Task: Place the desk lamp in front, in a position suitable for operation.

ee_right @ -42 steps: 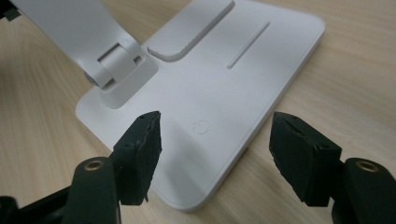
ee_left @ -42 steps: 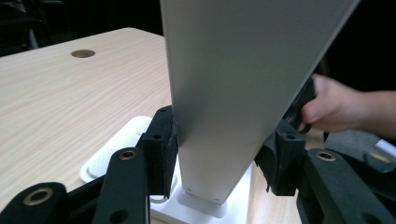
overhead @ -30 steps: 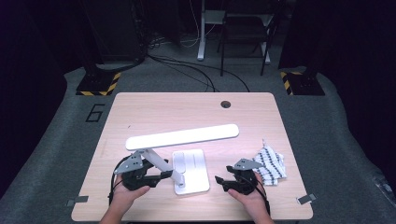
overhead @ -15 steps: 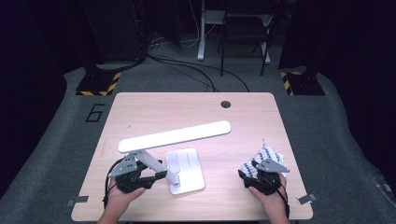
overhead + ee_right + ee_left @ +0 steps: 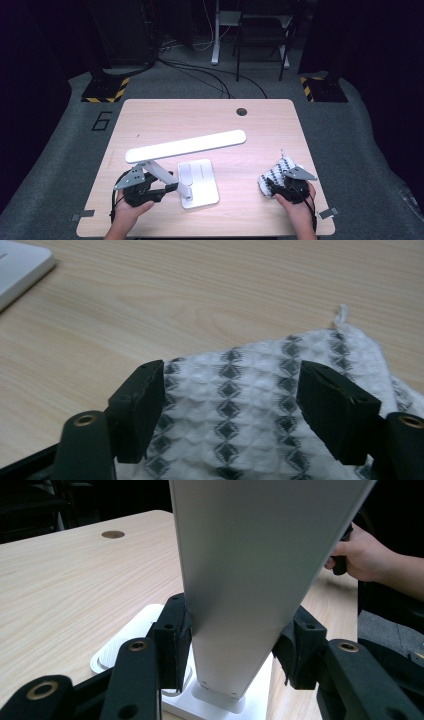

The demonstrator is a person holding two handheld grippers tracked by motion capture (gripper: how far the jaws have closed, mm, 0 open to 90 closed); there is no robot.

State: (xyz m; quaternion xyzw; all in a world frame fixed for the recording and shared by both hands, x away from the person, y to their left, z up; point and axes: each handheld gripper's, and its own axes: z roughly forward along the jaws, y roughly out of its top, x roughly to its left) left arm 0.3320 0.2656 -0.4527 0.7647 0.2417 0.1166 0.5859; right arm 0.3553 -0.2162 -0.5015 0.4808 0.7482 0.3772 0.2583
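Note:
A white desk lamp stands on the table, with a long flat head [image 5: 185, 146], a slanted arm [image 5: 161, 175] and a square base [image 5: 202, 184]. My left gripper [image 5: 169, 189] is shut on the arm just above the base. In the left gripper view the pads press both edges of the arm [image 5: 250, 580], between the left gripper's [image 5: 232, 652] jaws. A white cloth with a dark diamond pattern [image 5: 278, 169] lies crumpled at the table's right. My right gripper [image 5: 280, 181] is over it. Its jaws have just been opening and stand wide, with the cloth [image 5: 230, 385] between them and the right gripper's [image 5: 230, 410] pads free.
The wooden table [image 5: 210, 120] has a round cable hole [image 5: 242, 111] near its far edge. The cloth lies close to the right edge and near the front edge. The person's other hand [image 5: 360, 555] shows far off in the left gripper view. Dark floor surrounds the table.
My right gripper has moved right, from beside the lamp base to the cloth, and its jaws have widened. The lamp and the left gripper have shifted slightly left.

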